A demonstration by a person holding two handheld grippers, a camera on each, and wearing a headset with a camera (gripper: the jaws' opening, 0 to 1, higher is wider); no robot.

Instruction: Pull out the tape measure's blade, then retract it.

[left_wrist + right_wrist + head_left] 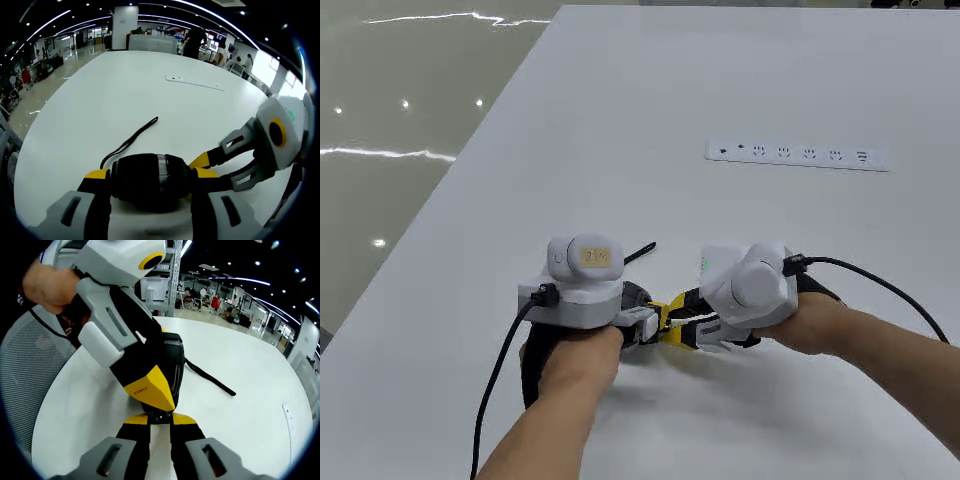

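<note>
Mostly black tape measure (150,180), strap (132,137) outstretched

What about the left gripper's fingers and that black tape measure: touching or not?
Touching. The left gripper view shows the tape measure wedged between the yellow-tipped fingers of the left gripper, with no gap on either side.

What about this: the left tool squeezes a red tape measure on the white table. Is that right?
Not quite. The tape measure is black, not red, as the left gripper view shows. The left tool does squeeze it on the white table.
</note>
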